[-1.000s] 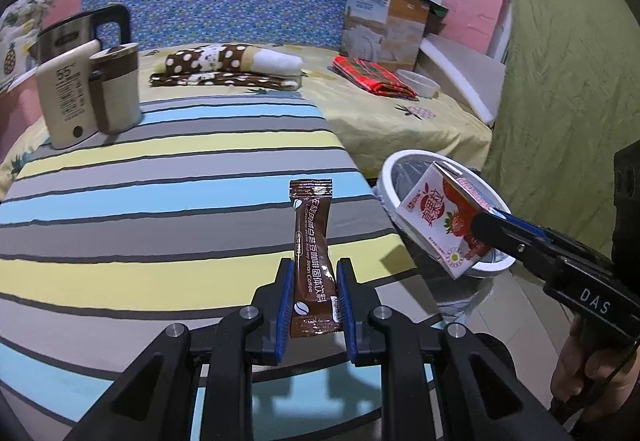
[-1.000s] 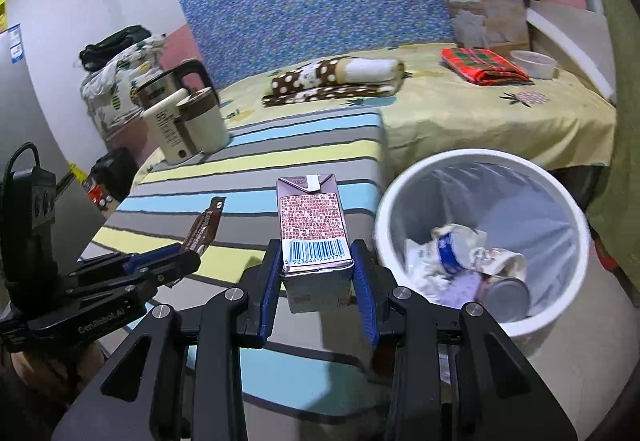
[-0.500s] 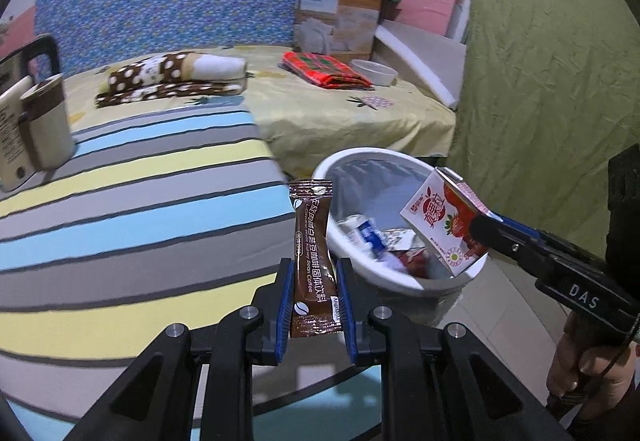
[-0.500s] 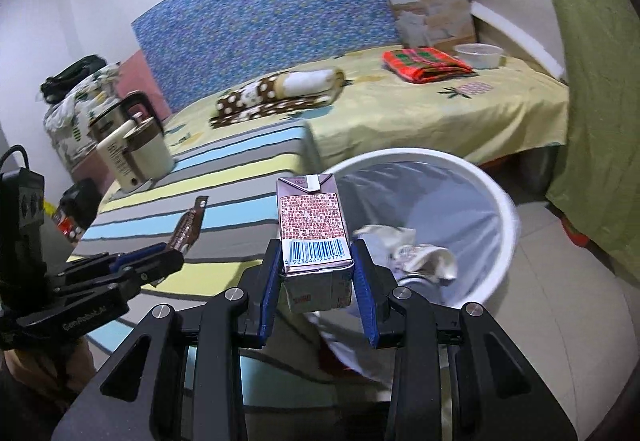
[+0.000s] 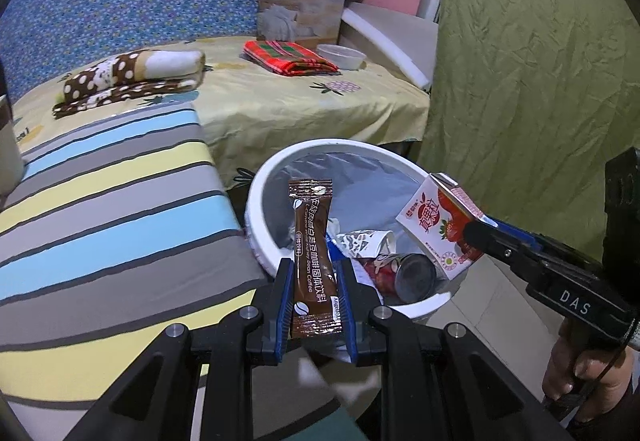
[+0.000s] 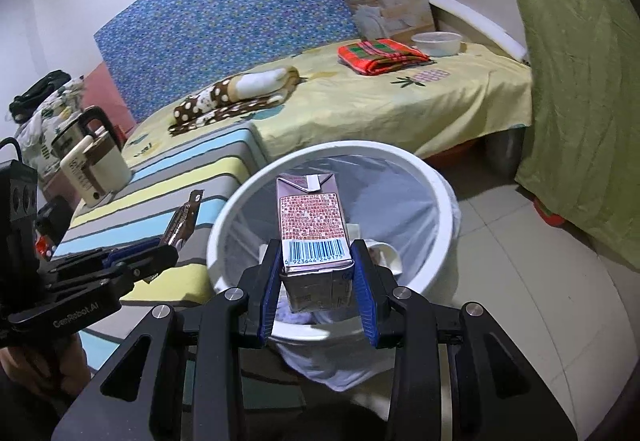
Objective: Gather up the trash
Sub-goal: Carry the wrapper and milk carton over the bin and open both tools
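Note:
My left gripper [image 5: 314, 279] is shut on a brown coffee sachet [image 5: 313, 253], which stands upright over the near rim of the white trash bin [image 5: 256, 209]. My right gripper [image 6: 318, 267] is shut on a small strawberry milk carton [image 6: 314, 237], held above the bin [image 6: 224, 221] mouth. In the left wrist view the carton [image 5: 434, 227] hangs over the bin's right side, with the right gripper [image 5: 478, 231] reaching in from the right. The right wrist view has the sachet [image 6: 182, 221] and left gripper [image 6: 168, 251] just left of the bin. Crumpled paper and a can [image 5: 414, 275] lie inside.
A striped table top [image 5: 112, 201] lies left of the bin. Behind is a bed with a yellow sheet [image 5: 300, 101], a spotted blanket, red cloth, a bowl and a cardboard box. A kettle [image 6: 90, 161] stands on the table. Green fabric [image 5: 540, 61] hangs to the right.
Both grippers have moved right from over the striped table to the bin. The sachet and the carton now hang over its opening, still held.

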`<state>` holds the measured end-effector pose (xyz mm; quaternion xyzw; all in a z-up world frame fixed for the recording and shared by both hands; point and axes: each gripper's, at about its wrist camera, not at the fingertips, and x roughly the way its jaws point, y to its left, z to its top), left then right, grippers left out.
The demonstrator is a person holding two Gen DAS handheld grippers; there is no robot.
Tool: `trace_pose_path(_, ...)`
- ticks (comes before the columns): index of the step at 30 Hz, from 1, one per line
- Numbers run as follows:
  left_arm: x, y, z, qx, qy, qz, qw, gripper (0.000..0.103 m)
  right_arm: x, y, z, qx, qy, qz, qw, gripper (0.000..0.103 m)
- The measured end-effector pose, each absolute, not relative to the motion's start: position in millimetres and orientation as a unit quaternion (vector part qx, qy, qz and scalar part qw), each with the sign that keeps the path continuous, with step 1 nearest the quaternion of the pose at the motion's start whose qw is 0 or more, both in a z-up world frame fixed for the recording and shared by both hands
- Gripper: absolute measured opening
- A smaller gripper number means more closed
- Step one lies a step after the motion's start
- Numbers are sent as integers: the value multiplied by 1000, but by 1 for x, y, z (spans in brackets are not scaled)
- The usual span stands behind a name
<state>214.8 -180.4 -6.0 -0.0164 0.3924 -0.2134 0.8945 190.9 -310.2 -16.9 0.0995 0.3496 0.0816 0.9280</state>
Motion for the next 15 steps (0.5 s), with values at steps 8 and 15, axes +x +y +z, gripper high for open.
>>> trace_pose_path(8,233,-197,-19,-14,404,-229,886,22,203,-312,-25,100,367,79,921,36)
trace_pose_path(15,242,-199,-25,-18,406,-227,885,25,210,-314,-26,102,373,76,919,37)
